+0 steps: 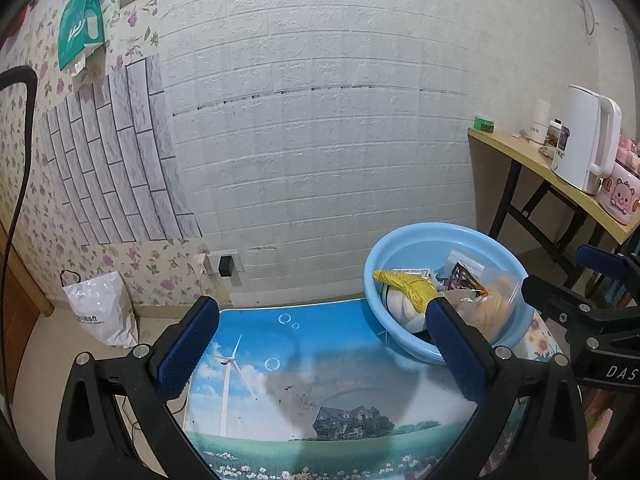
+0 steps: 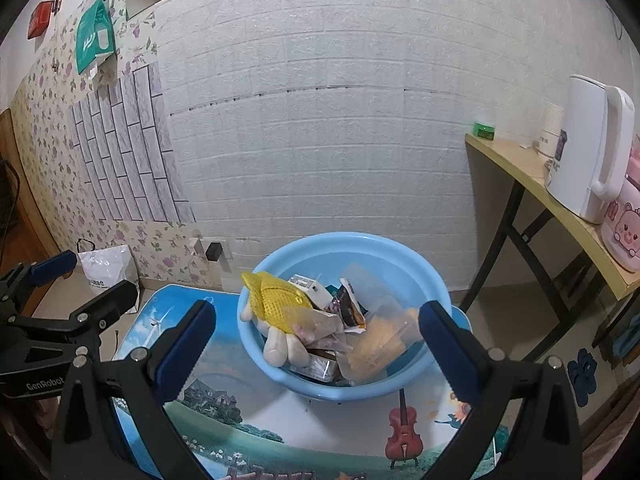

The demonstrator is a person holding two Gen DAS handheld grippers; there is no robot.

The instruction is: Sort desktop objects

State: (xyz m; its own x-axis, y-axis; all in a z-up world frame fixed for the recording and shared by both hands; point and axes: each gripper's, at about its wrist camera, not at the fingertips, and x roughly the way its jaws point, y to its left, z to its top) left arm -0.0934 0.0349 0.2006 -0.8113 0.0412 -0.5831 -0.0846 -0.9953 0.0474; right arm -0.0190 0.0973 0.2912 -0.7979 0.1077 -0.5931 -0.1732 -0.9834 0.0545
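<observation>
Your left gripper [image 1: 322,342] and right gripper [image 2: 316,342] both hover with fingers wide apart, holding nothing. The basin [image 2: 404,258] near the surface's [image 2: 280,412] far right corner is full; nothing loose shows, so sorting looks nearly done.

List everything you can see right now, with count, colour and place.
basin: one, light blue, on the table, full of items
glove: one, yellow and white, in the basin, left side
snack packets: several, mixed colours, in the basin
table: one, landscape print, under the basin
kettle: one, white, side shelf at right
paper bag: one, white, floor at left
left gripper: one, black with blue fingers, open, empty
right gripper: one, black with blue fingers, open, before the basin
</observation>
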